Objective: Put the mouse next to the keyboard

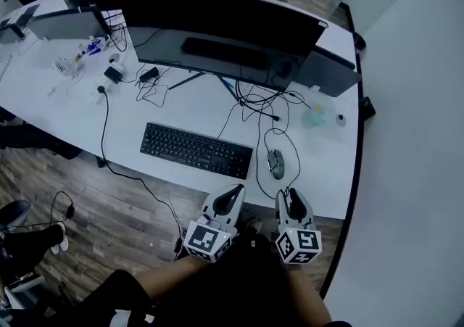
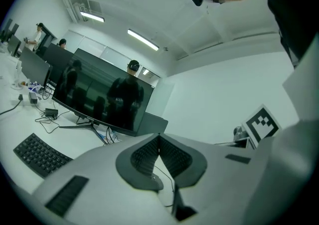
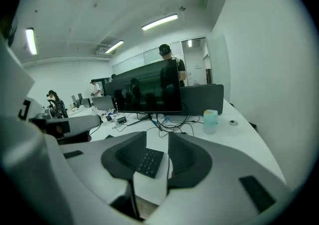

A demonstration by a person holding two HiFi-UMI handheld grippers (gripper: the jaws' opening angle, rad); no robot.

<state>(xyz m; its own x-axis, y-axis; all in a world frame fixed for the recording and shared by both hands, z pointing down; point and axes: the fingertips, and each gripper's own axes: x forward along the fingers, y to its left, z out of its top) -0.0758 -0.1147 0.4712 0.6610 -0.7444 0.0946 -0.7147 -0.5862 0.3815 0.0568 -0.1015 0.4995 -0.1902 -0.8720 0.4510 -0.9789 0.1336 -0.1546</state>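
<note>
Nearest in, the white-shelled left gripper (image 1: 233,191) hangs at the near edge of the white worktop (image 1: 181,104). Its dark ribbed fingers (image 2: 144,156) are pressed together at the tips, with nothing between them. Right beside it is the matching right gripper (image 1: 293,195), whose fingers (image 3: 187,156) stand apart with an empty gap. In the right gripper view, the end of the keyboard shows through that gap. Just beyond the right gripper, the grey wired computer mouse (image 1: 276,163) lies flat on the worktop. It sits just off the right end of the black full-size keyboard (image 1: 196,150), close beside it but not touching, and neither gripper is on it. Past the mouse, a tangle of thin black cables (image 1: 264,104) loops across the white surface. To the right of that stands a pale green translucent cup (image 1: 317,116). Farthest back is the wide black curved monitor (image 1: 217,35), its screen dark.
</note>
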